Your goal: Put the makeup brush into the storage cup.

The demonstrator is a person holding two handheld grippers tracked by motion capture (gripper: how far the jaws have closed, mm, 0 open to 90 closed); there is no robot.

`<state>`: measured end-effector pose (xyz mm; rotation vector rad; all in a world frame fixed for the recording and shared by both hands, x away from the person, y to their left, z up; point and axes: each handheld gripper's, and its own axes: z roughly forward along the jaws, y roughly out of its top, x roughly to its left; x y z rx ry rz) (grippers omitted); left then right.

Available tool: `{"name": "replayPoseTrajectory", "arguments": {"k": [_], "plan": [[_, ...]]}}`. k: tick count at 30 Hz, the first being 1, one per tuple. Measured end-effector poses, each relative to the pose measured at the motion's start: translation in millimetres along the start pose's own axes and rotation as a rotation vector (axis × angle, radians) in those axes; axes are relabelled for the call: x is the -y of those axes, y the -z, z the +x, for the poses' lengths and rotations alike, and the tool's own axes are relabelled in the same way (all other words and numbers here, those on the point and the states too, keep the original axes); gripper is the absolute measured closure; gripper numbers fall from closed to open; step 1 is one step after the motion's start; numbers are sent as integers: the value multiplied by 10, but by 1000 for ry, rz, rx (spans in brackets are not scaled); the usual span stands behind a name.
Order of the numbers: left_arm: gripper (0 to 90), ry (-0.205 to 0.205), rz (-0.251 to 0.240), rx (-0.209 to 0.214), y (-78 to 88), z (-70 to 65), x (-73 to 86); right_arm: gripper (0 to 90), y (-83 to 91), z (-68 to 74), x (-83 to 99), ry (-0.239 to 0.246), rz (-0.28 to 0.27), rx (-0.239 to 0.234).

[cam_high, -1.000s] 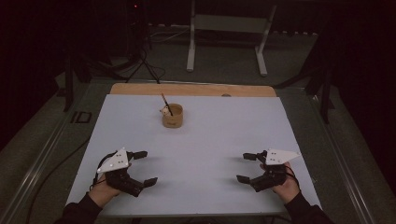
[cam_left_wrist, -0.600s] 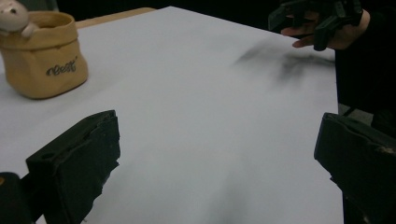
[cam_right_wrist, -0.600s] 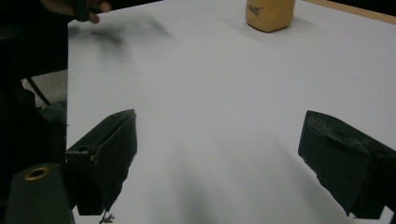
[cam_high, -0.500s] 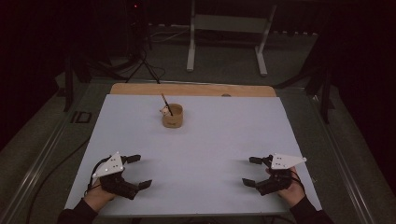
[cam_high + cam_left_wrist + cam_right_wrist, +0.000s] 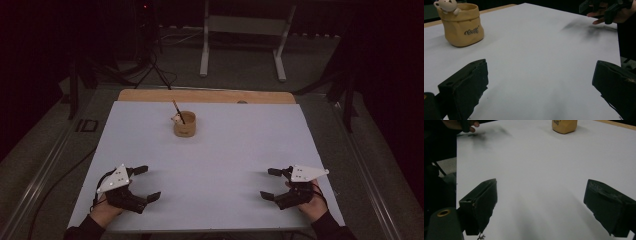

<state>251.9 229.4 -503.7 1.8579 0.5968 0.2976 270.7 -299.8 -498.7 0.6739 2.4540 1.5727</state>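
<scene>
Left tongs at 8 o'clock and right tongs at 4 o'clock, both spread wide and empty, low over the counter. Cup with a stick stands at 12 o'clock, well apart.

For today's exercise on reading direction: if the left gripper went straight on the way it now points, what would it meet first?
Probably nothing: the left gripper, jaws open, points across the bare white table sheet. The tan bag-shaped pot sits left of that line.

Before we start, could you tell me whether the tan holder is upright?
Upright: the tan holder stands on its base with its opening upward.
</scene>
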Motion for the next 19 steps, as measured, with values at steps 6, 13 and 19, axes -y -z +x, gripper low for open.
{"name": "replayPoseTrajectory", "arguments": {"k": [6,13,19], "plan": [[15,-4,10,-12,-10,-6,12,118,9,-7,-1,-2,0,5],[15,-8,25,-3,-13,-23,36,119,1,-17,17,-20,12,-8],[14,-6,27,-7,-15,-19,33,120,-8,-20,24,-21,15,-13]]}}
